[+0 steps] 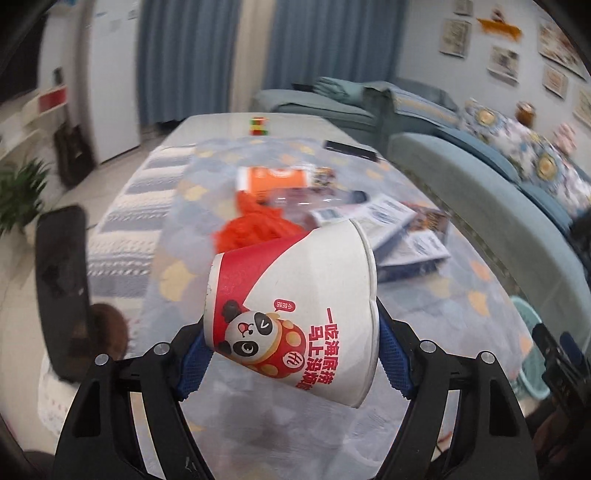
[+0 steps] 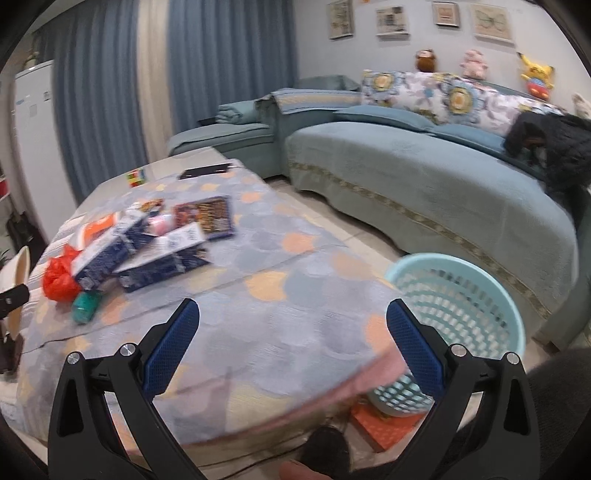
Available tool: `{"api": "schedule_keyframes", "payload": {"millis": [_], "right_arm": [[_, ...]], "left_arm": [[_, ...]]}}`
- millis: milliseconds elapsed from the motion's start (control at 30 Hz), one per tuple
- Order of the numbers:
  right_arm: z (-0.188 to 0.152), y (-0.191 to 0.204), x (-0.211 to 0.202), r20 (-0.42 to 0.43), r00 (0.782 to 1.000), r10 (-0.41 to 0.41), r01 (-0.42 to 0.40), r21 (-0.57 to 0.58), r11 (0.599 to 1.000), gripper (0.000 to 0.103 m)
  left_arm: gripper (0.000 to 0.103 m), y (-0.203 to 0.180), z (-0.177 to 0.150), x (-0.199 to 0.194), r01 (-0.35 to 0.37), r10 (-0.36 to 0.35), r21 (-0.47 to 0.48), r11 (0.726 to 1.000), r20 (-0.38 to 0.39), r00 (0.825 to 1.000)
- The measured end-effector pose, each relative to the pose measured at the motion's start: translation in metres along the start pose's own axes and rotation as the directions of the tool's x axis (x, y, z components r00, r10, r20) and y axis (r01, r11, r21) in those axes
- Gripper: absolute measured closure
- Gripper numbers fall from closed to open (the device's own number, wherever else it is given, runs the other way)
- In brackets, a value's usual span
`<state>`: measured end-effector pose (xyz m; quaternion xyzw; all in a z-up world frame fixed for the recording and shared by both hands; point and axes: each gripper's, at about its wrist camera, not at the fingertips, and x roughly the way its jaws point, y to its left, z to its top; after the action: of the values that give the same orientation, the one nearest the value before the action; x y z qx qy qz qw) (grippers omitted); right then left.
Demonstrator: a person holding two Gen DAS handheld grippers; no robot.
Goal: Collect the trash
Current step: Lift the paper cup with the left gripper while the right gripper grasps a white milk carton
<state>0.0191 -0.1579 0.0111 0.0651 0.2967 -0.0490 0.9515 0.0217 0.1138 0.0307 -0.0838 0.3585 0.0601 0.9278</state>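
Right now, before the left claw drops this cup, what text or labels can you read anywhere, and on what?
"一吃海底捞 马上没烦恼": red print on the paper cup held in the left claw; last characters run to the rim.
Small red speech bubble above the cup's panda: too small to read.
Blue and white boxes: print blurred, unreadable.
Orange packet: blurred, unreadable.
Wall pictures: nothing legible.

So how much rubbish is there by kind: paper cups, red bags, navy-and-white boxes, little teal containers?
white-and-red panda-print paper cup, clamped in the left gripper: 1
crumpled red-orange plastic bag: 1
navy-and-white cardboard cartons: 2
small teal cylindrical container: 1
Total: 5
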Motion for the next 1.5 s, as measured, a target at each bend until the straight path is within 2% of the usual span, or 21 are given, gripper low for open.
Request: {"api": "schedule_keyframes", "payload": {"millis": [133,267,467,633,700,833,867,900,1000,1067,1100,1200,1267,1400,1500], "right_arm": [[0.016,0.032,0.006,-0.004,0.995,0.101,-0.102,-0.05,0.994,0.006],[0.034,0.068,0.019,-0.021,0.982,0.186,-0.187,-0.06,0.98,0.006],[0.047,0.134,0.037,0.004,0.98,0.198,-0.193,-0.204,0.96,0.006],[0.05,0.182,0.044,0.036,0.979,0.2,-0.174,-0.359,0.917,0.006],[0.05,0.193,0.055,-0.018,0.973,0.228,-0.22,-0.343,0.913,0.007],[0.053,0.205,0.078,-0.135,0.948,0.289,-0.315,-0.253,0.915,0.007],[0.054,0.211,0.083,-0.157,0.945,0.288,-0.319,-0.238,0.917,0.007],[0.056,0.215,0.088,-0.161,0.951,0.263,-0.296,-0.234,0.926,0.007],[0.061,0.225,0.099,-0.165,0.973,0.163,-0.195,-0.199,0.96,0.007],[0.063,0.229,0.107,-0.17,0.984,0.062,-0.096,-0.199,0.975,0.006],[0.064,0.232,0.111,-0.169,0.985,0.014,-0.05,-0.207,0.977,0.006],[0.066,0.239,0.122,-0.216,0.976,-0.011,-0.027,-0.173,0.984,0.006],[0.063,0.247,0.129,-0.211,0.973,-0.092,0.044,-0.223,0.974,0.006],[0.052,0.249,0.145,-0.249,0.965,-0.088,0.024,-0.25,0.968,0.006],[0.051,0.238,0.143,-0.242,0.97,-0.007,-0.048,-0.219,0.975,0.013]], "left_arm": [[0.028,0.015,0.003,-0.001,-0.049,0.049,-0.036,0.998,0.0,0.999],[0.028,0.021,0.008,-0.008,-0.087,0.089,-0.043,0.995,0.042,0.995],[0.028,0.034,0.011,-0.011,-0.11,0.114,-0.067,0.992,0.072,0.991],[0.028,0.042,0.012,-0.008,-0.121,0.127,-0.094,0.988,0.061,0.99],[0.028,0.045,0.012,-0.01,-0.128,0.135,-0.104,0.986,0.069,0.988],[0.028,0.05,0.012,-0.01,-0.14,0.149,-0.119,0.983,0.075,0.986],[0.028,0.051,0.012,-0.01,-0.142,0.152,-0.124,0.982,0.073,0.986],[0.028,0.051,0.012,-0.009,-0.144,0.154,-0.126,0.981,0.071,0.985],[0.028,0.054,0.012,-0.008,-0.155,0.166,-0.139,0.978,0.07,0.984],[0.028,0.057,0.012,-0.007,-0.161,0.173,-0.145,0.976,0.069,0.983],[0.028,0.058,0.012,-0.007,-0.166,0.177,-0.148,0.975,0.068,0.982],[0.028,0.057,0.013,-0.005,-0.169,0.181,-0.152,0.974,0.065,0.981],[0.028,0.057,0.014,-0.004,-0.169,0.18,-0.151,0.974,0.064,0.981],[0.028,0.052,0.015,0.0,-0.17,0.18,-0.134,0.976,0.064,0.982],[0.028,0.049,0.012,0.002,-0.169,0.177,-0.119,0.978,0.06,0.982]]}}
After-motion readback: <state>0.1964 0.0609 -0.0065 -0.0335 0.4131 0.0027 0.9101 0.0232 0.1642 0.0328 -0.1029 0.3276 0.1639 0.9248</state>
